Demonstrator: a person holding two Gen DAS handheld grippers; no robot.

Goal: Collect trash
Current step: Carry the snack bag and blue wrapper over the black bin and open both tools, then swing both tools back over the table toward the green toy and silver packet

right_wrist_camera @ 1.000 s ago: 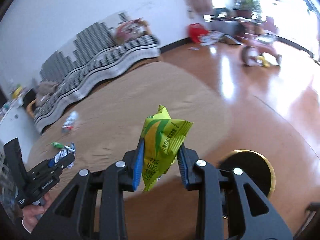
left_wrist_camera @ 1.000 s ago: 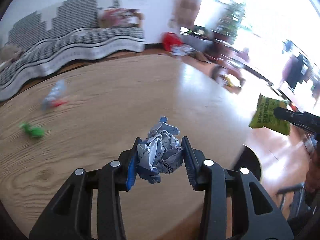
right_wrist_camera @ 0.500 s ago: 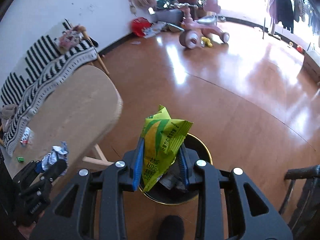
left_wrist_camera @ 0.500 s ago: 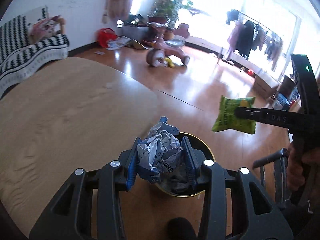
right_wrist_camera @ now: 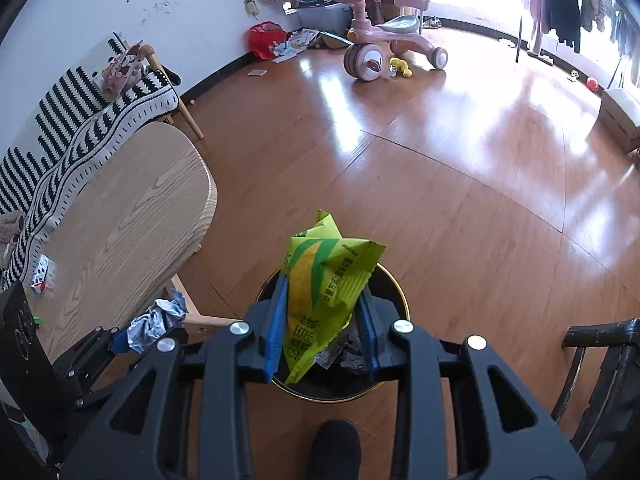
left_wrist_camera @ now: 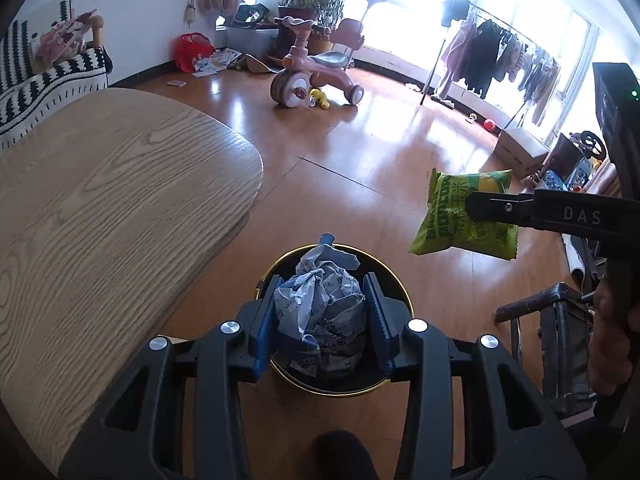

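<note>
The left gripper [left_wrist_camera: 322, 322] and the right gripper [right_wrist_camera: 323, 328] were both made of matte black plastic with triangular cut-outs, round silver screws and blue ribbed pads on the fingers [left_wrist_camera: 262, 332]. The side of the right gripper carried the white letters "DAS", and a small green light [left_wrist_camera: 633, 93] shone on its black body.

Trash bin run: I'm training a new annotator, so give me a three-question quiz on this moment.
1. True or false: the left gripper is shut on the crumpled paper wrapper.
2. What does the right gripper hold? A) a green popcorn bag B) a bottle C) nothing
3. Fill in: both grippers point down at the black ____ with a gold rim.

Key
1. True.
2. A, the green popcorn bag.
3. Bin; it stands on the wooden floor beside the table, with some trash already inside.
</note>
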